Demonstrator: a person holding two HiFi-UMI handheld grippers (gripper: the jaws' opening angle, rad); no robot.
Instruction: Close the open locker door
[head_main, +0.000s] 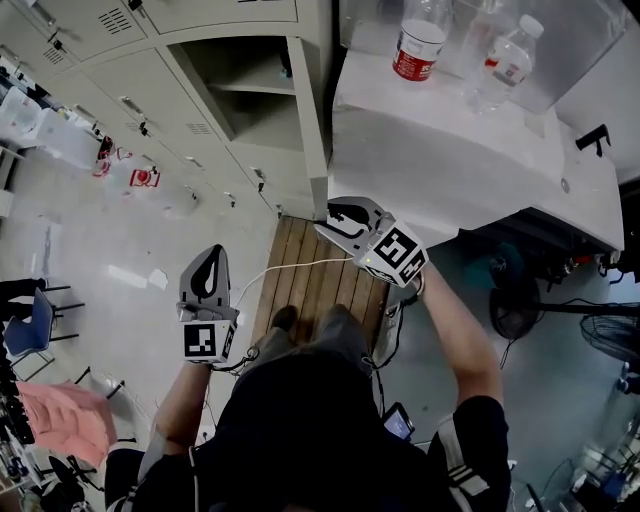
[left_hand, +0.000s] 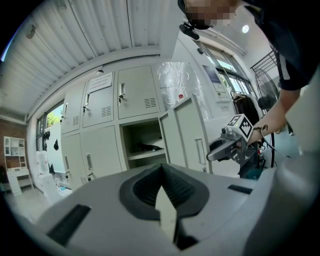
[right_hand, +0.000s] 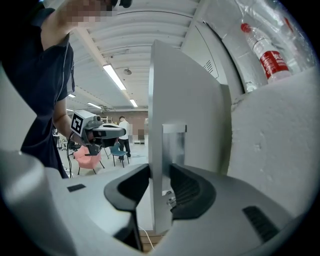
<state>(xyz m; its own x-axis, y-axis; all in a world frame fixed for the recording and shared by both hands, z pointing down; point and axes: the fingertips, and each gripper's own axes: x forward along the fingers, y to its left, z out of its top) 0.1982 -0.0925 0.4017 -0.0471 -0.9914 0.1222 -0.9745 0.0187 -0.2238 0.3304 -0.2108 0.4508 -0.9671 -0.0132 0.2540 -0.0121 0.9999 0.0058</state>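
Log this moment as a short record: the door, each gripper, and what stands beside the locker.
Locker door: open, swung out from its compartment
Right gripper: jaws closed on the door's free edge, at the handle
Left gripper: shut, empty, held back from the lockers
Beside the door: white foam block, plastic bottles on top
Task state: door not yet closed
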